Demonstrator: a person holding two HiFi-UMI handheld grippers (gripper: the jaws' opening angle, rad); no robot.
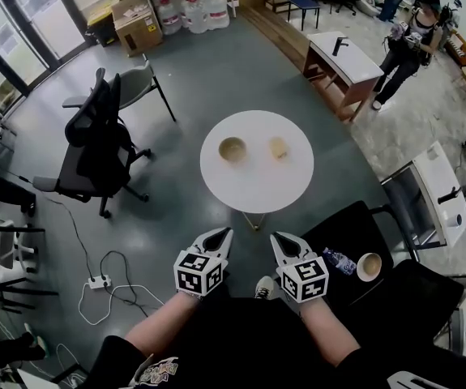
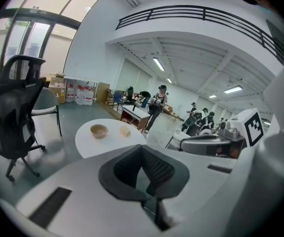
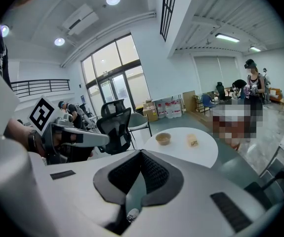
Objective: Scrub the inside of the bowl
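Head view looks steeply down on both claws, held side by side above the person's lap, one at the end of each bare forearm, with their tips pointing away from the body toward a round white surface [image 1: 257,186]. The left claw [image 1: 224,233] has its two jaws pressed together with nothing between them; in the left gripper view the dark ribbed pads meet at the tips. The right claw [image 1: 275,238] is closed just as tightly and is also empty, its pads touching in the right gripper view. The two claws are near each other but apart, their tips angled slightly inward. The bowl [image 1: 233,148], tan and upright, stands on the surface well ahead of the left claw, and neither claw touches it. A small tan sponge [image 1: 278,147] lies near the bowl on its right, apart from it, well ahead of the right claw and roughly in line with it. Well off to the left of the left claw, a black office chair [image 1: 95,148] stands on the grey floor [image 1: 176,209]. Nearer on that same side, a white power strip [image 1: 99,281] lies on the floor with its cable looped. Just to the right of the right claw, a plastic bottle [image 1: 338,260] and a light cup [image 1: 369,267] rest on a black seat [image 1: 411,298].
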